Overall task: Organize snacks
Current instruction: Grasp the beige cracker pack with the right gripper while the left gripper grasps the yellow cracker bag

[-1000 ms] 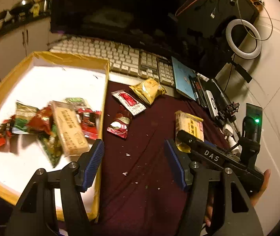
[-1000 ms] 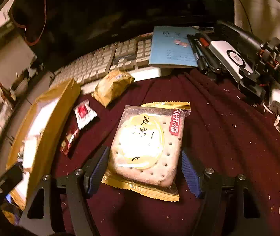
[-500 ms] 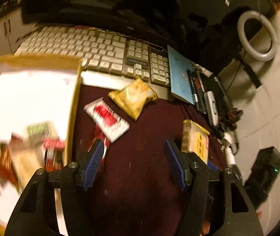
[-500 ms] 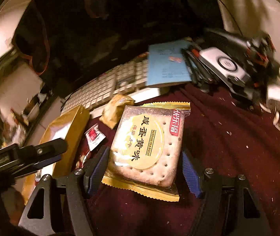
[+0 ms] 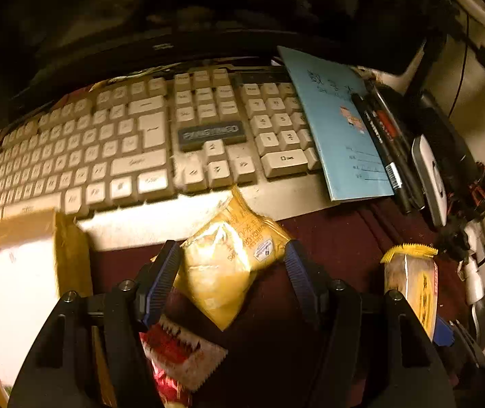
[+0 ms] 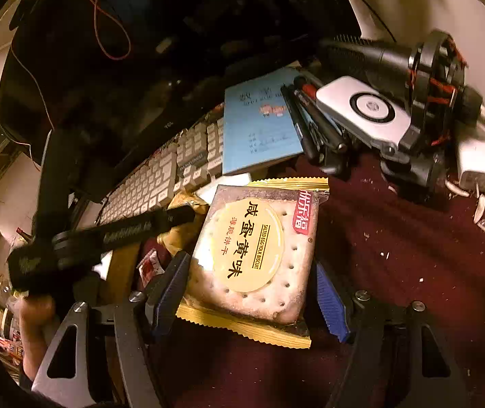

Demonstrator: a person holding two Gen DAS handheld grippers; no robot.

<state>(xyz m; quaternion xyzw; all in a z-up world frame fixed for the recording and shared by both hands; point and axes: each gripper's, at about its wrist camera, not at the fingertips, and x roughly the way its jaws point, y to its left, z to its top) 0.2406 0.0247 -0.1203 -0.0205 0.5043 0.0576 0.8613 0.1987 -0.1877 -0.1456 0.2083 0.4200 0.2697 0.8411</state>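
Observation:
A yellow snack packet [image 5: 228, 265] lies on the maroon cloth [image 5: 337, 238] just in front of the keyboard. My left gripper [image 5: 230, 272] is open and straddles it, one blue pad at each side, close to the wrapper. A red-and-white sachet [image 5: 181, 353] lies under the left finger. My right gripper [image 6: 251, 268] is shut on a salted egg yolk biscuit packet [image 6: 252, 248]. That biscuit packet [image 5: 409, 282] appears edge-on at the right in the left wrist view. The cardboard box [image 5: 72, 258] with a white inside sits at the left.
A cream keyboard [image 5: 140, 142] runs behind the cloth, with a blue notebook [image 5: 337, 125] and pens [image 5: 378, 142] on its right end. Chargers, cables and a grey device [image 6: 361, 112] crowd the right. A person's hand [image 6: 34, 316] holds the left gripper's handle.
My left gripper has swung from beside the box across the cloth and now straddles the yellow packet. The right gripper kept the biscuit packet and rolled a little.

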